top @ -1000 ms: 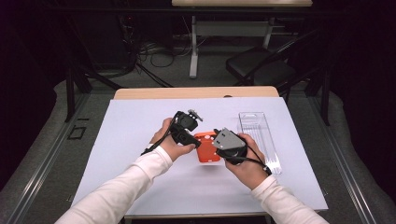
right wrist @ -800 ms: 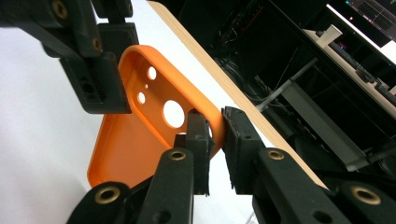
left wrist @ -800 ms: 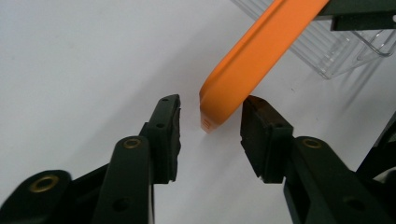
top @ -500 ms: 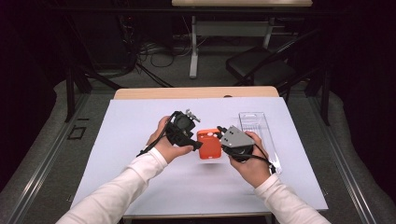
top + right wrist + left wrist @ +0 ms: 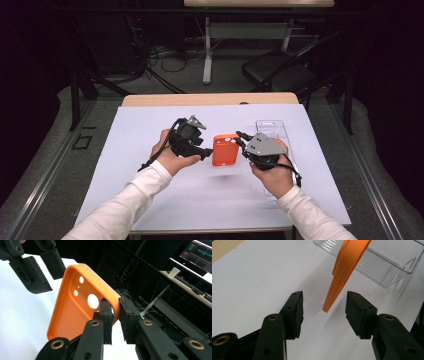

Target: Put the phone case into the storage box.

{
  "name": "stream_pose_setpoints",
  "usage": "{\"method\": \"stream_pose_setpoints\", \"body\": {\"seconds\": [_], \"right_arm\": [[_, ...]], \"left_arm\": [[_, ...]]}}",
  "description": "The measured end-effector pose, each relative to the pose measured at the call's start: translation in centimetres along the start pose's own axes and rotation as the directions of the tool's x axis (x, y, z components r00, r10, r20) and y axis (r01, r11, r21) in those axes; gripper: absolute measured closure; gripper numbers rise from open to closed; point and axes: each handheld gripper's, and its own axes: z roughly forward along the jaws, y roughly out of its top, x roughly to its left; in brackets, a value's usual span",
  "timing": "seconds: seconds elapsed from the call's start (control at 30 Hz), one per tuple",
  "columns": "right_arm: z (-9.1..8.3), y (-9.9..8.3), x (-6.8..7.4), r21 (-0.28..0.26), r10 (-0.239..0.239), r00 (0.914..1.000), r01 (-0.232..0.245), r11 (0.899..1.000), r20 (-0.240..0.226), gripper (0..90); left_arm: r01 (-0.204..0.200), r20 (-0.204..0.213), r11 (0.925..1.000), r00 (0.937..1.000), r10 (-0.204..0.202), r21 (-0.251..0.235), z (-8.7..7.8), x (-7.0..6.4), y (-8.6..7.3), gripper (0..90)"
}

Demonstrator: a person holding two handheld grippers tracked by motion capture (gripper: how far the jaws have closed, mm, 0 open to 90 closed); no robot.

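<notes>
My right gripper (image 5: 115, 312) is shut on the top edge of an orange phone case (image 5: 70, 312), near its camera cut-outs, and holds it off the table. In the high view the case (image 5: 225, 150) hangs between both hands over the white sheet. My left gripper (image 5: 324, 303) is open. The case's lower corner (image 5: 344, 265) with its side buttons sits between the left gripper's jaws, which stand apart from it on both sides. The high view puts the left gripper (image 5: 206, 150) just left of the case and the right gripper (image 5: 241, 143) at its right edge.
A clear plastic tray (image 5: 270, 127) lies on the white sheet (image 5: 150, 130) behind the right hand, also in the left gripper view as the ribbed tray (image 5: 387, 267). Beyond the table's far edge are a chair, table legs and cables on the floor.
The two hands have drawn slightly apart. The case has shifted a little farther from the person and now shows more of its flat face, still held at its right edge.
</notes>
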Motion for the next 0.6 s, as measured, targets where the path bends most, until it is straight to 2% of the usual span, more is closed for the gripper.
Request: {"method": "stream_pose_setpoints", "body": {"seconds": [0.03,0.17,0.3,0.4,0.43,0.53,0.6], "right_arm": [[0.0,0.0,0.0,-0.005,-0.004,1.0,0.004,1.0,-0.001,80.7],[-0.1,-0.1,-0.1,-0.016,-0.007,1.0,0.007,1.0,0.002,80.7],[-0.2,-0.2,-0.3,-0.038,-0.008,0.9999,0.008,0.999,-0.006,80.7],[-0.3,-0.3,-0.5,-0.045,-0.004,1.0,0.004,0.999,-0.006,80.7],[-0.3,-0.3,-0.5,-0.047,-0.005,1.0,0.005,0.999,-0.006,80.7],[-0.4,-0.5,-0.7,-0.052,0.001,1.0,-0.001,0.999,-0.009,80.7],[-0.4,-0.5,-0.8,-0.055,0.001,1.0,-0.002,0.998,-0.01,80.7]], "left_arm": [[-0.01,-0.003,0.9999,0.9999,0.01,-0.011,0.0,0.0,-0.1,48.6],[-0.006,0.0,0.9996,1.0,0.006,-0.029,0.0,0.1,-0.2,48.6],[-0.03,-0.017,0.9978,0.9994,0.029,-0.059,-0.3,0.4,-0.5,46.7],[-0.014,-0.002,0.9971,0.9999,0.014,-0.075,-0.5,0.6,-0.6,46.6],[0.01,0.007,0.9956,0.9999,-0.009,-0.093,-0.6,0.7,-0.8,45.4],[0.014,0.01,0.9959,0.9999,-0.013,-0.089,-0.6,0.8,-1.1,41.5],[0.016,0.032,0.996,0.9994,-0.013,-0.088,-0.5,0.9,-1.3,39.3]]}}
